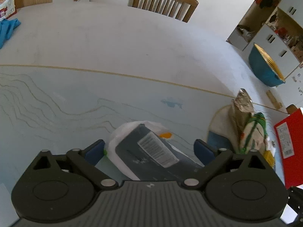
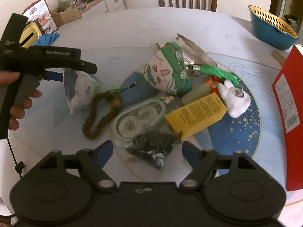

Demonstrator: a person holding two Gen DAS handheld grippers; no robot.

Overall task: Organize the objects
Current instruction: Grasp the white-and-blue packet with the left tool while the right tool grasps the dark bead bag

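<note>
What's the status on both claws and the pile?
Left claw open around white pouch. Right claw open over black bead bag. Pile crowds the plate; yellow box alongside bag.

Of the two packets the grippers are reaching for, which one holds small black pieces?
The clear packet between the right gripper's open fingers, at the plate's near rim. The other, the white bag under the left gripper, holds a grey box.

Both wrist cameras look steeply down, close over the table (image 1: 132, 37), sharing the white packet (image 1: 121, 132).
</note>
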